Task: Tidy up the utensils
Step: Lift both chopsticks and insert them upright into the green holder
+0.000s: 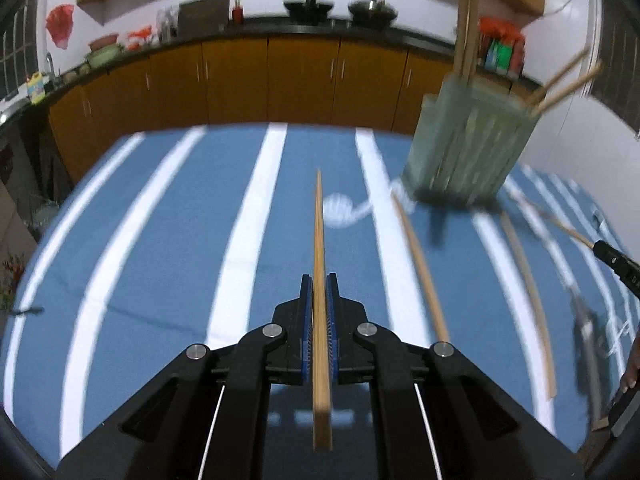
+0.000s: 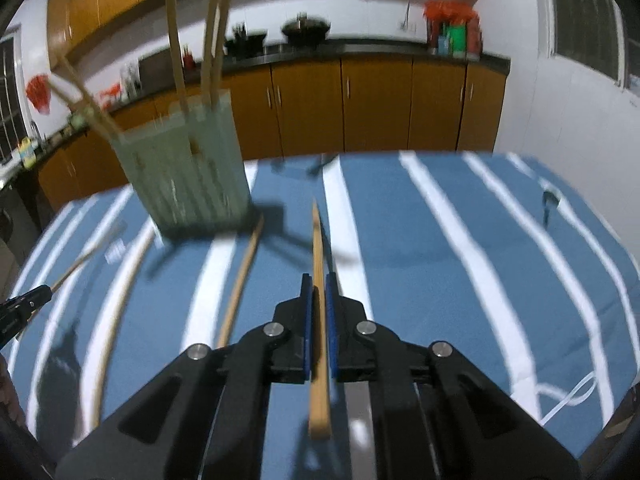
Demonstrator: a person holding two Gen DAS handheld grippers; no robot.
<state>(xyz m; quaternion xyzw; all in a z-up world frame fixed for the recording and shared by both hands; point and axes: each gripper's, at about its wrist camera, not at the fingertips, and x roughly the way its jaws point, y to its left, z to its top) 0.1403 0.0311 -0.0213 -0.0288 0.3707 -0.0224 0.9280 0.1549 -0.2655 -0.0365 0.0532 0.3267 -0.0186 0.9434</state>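
Chopsticks (image 1: pixel 321 280) clamped; holder (image 1: pixel 468 144) seemingly upright

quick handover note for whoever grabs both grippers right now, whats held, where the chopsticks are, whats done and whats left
Left gripper: shut on one chopstick, pointing forward over the striped cloth.
Right gripper: shut on another chopstick, likewise clear of the holder.
Green holder: upright on the cloth, between the two grippers and ahead of them, with several chopsticks already standing in it.
Loose chopsticks: two lie on the cloth in front of the holder.
Done: part of the set is in the holder.
Left: drop in both held sticks, then pick up the two loose ones.
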